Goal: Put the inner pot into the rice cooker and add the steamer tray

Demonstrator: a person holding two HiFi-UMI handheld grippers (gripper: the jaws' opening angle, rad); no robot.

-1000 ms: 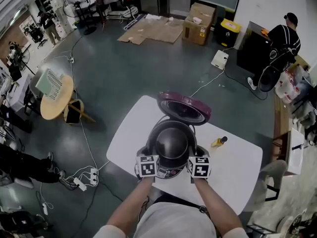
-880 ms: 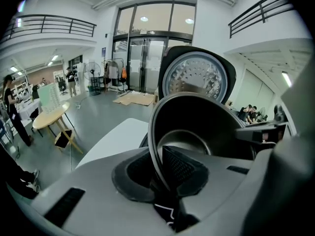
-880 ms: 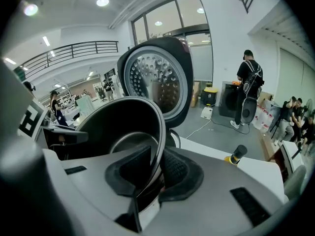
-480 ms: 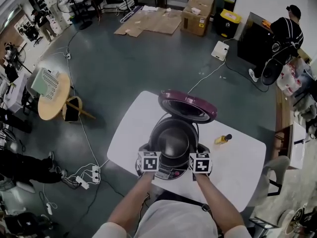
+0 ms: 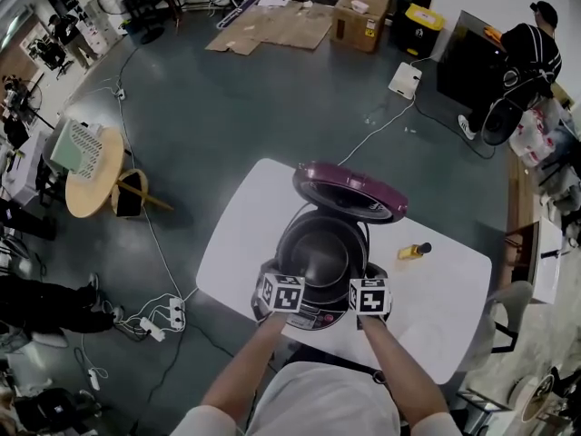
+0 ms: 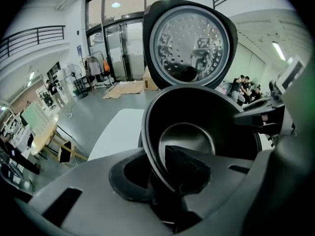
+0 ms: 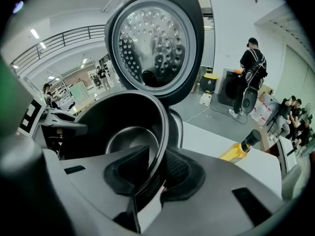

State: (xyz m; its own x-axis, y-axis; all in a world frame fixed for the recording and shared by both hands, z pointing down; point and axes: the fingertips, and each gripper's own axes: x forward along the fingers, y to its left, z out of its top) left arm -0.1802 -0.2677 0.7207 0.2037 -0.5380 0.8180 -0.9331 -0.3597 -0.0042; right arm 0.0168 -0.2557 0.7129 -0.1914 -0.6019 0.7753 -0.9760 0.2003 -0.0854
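A grey concrete floor (image 5: 236, 116) is spread wide here, and on it a white table (image 5: 436, 312) is set, with the rice cooker (image 5: 313, 319) placed near its front edge. Just right of the cooker a small yellow bottle (image 5: 415, 251) is seen on the tabletop, apart from it. Far left of the cooker a round wooden table (image 5: 91, 175) is parked, and cables (image 5: 159, 252) are trailed over the floor between the two. Beyond the cooker flattened cardboard (image 5: 272, 25) is laid out, and further right a person (image 5: 526, 53) is seen, back turned.

The cooker's purple lid (image 5: 349, 192) is thrown right back — the mouth is left clear. The inner pot (image 5: 320, 254) is seated down inside the cooker, its bare dark base showing. Its near rim is straddled on the left by the left gripper (image 6: 157, 173) and on the right by the right gripper (image 7: 155, 173). Both sets of jaws are being opened — the rim is between the pads, with slack seen beside it.
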